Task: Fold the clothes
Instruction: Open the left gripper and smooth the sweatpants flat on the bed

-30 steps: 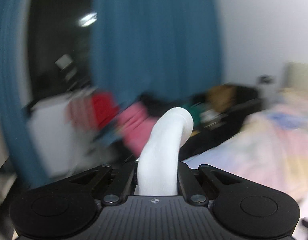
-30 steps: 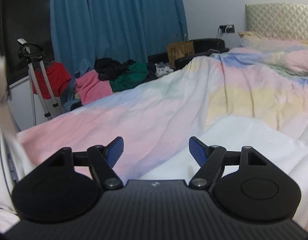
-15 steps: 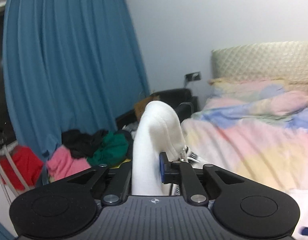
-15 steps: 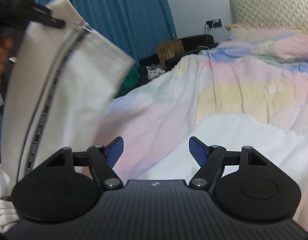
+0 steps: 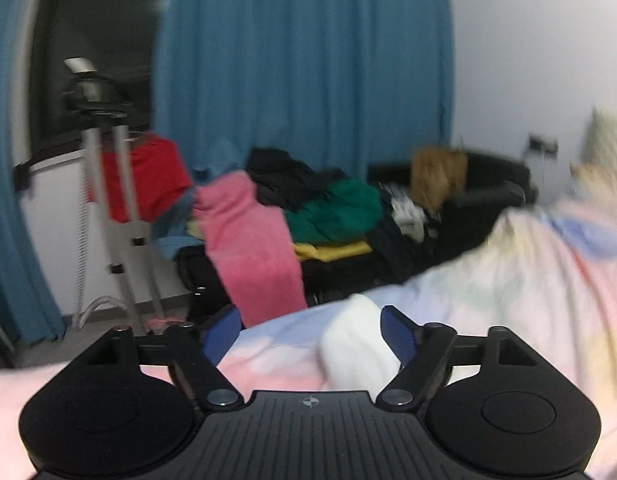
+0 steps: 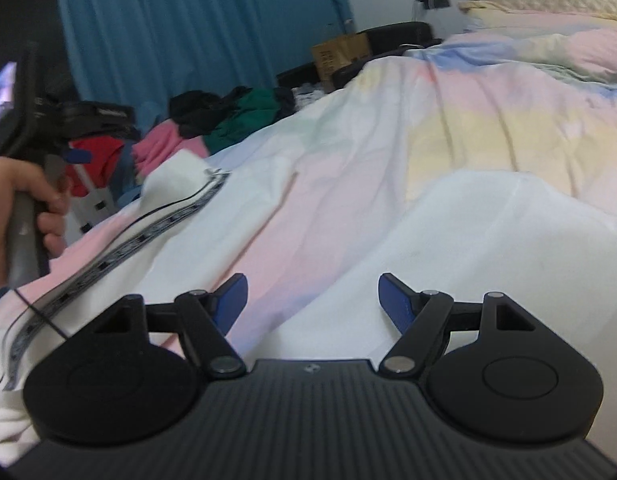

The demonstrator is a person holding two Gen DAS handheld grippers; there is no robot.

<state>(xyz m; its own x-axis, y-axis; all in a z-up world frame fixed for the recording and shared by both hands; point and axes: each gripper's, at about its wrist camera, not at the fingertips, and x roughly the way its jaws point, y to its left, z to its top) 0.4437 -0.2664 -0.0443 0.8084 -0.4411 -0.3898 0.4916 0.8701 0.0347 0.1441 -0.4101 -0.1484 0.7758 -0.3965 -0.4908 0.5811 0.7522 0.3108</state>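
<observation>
white garment [image 6: 176, 216] sprawled on bed [image 6: 448, 128], zip trim up | soft, limp, light; take hem or cuff edge | left claw [image 5: 310, 330] wide, cloth fold between | right claw [image 6: 310, 300] wide, empty

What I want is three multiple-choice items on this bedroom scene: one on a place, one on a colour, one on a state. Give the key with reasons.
1. Where does the white garment with the patterned stripe lie?
A. On the bed cover
B. On the floor
C. On a hanger

2. What colour is the curtain?
A. Red
B. Blue
C. Yellow

3. What state is the right claw in?
A. Shut on the white garment
B. Open, holding nothing
C. Shut on nothing

Key: 1 A, since the garment is spread over the pastel cover; 2 B, since the drape behind the clothes pile is blue; 3 B, since its blue pads stand wide apart with only bedding beyond them.
</observation>
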